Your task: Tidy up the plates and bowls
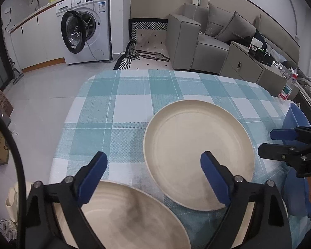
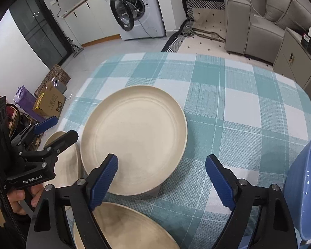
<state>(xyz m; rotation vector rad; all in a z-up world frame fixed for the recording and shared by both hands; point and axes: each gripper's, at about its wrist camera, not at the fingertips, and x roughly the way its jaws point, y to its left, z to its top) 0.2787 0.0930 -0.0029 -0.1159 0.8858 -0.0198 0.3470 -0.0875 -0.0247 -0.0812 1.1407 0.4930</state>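
Three cream plates and a blue bowl sit on the checked tablecloth (image 2: pixel 228 95), so gathering like with like looks to be the step in hand. Largest in view is the middle plate (image 2: pixel 134 139), flat near the table's centre; a second plate (image 2: pixel 124 228) lies nearest the person, close beside it, and a third plate (image 2: pixel 61 161) sits at the table's left edge, partly hidden by the left tool. At the right edge stands the blue bowl (image 2: pixel 306 186), apart from the plates. Both tools hang above the dishes with nothing between their pads: the left gripper (image 1: pixel 153 176) spread wide over the near plate and the middle plate's rim, the right gripper (image 2: pixel 160 180) just as wide above the cloth. To do this well, I judge, bring one pad under a rim and one above, close firmly before lifting, and keep the plate level when stacking it.
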